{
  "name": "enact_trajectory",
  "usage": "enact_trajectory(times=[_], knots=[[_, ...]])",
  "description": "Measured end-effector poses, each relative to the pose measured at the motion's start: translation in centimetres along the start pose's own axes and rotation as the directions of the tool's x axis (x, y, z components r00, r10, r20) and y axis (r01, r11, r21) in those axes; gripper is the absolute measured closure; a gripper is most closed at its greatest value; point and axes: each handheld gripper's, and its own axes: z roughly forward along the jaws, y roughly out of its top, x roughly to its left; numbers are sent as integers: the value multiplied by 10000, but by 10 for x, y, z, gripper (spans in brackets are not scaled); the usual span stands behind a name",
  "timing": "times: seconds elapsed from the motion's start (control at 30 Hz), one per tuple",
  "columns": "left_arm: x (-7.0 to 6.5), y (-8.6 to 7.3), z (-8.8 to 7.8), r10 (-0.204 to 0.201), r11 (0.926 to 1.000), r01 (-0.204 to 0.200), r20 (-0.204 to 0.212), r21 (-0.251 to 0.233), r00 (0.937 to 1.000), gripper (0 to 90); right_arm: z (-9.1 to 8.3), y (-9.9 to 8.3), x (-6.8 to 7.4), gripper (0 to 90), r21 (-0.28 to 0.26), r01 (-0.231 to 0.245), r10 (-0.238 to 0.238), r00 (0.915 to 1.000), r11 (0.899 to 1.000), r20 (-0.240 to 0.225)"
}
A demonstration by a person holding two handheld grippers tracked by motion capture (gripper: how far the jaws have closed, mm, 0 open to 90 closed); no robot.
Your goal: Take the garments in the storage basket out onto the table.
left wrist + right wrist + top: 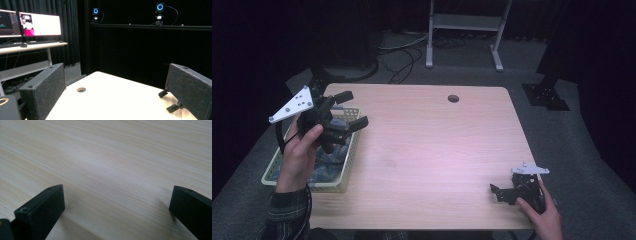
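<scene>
One table (427, 150), one basket (343, 170) holding blue cloth (328, 159), two grippers, left (350, 110) and right (501, 192), two monitors (40, 24), two ring-lit cameras (160, 7).

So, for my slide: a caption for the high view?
Left tool raised open above a basket; right tool low on table.

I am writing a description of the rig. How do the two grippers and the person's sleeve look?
Both the left gripper and right gripper are black with two blocky jaws. Each carries a pale grey three-cornered plate on top, dotted with small holes. A black cable trails from the left one. The left sleeve is dark plaid.
</scene>
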Motion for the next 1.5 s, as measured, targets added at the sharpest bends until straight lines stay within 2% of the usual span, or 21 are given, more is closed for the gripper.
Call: enact_trajectory(times=[0.37,0.7,1.0,1.33,1.5], knots=[[11,-6,-5,-22,10000,25,-414,80,9991,20,0,0,0,0,-3,-11,11,10000,10000,-2],[21,-9,-17,-102,9999,107,-951,46,9954,20,0,0,0,0,-17,12,-12,10000,10000,8],[27,-11,-23,-121,9998,139,-1143,152,9934,20,0,0,0,0,-12,1,-1,10000,10000,-1],[36,-15,-32,-170,9994,210,-1414,263,9898,20,0,0,0,0,-8,11,-11,10000,10000,1],[42,-18,-38,-304,9990,352,-1658,264,9857,20,0,0,0,0,-6,13,-13,10000,10000,3]])
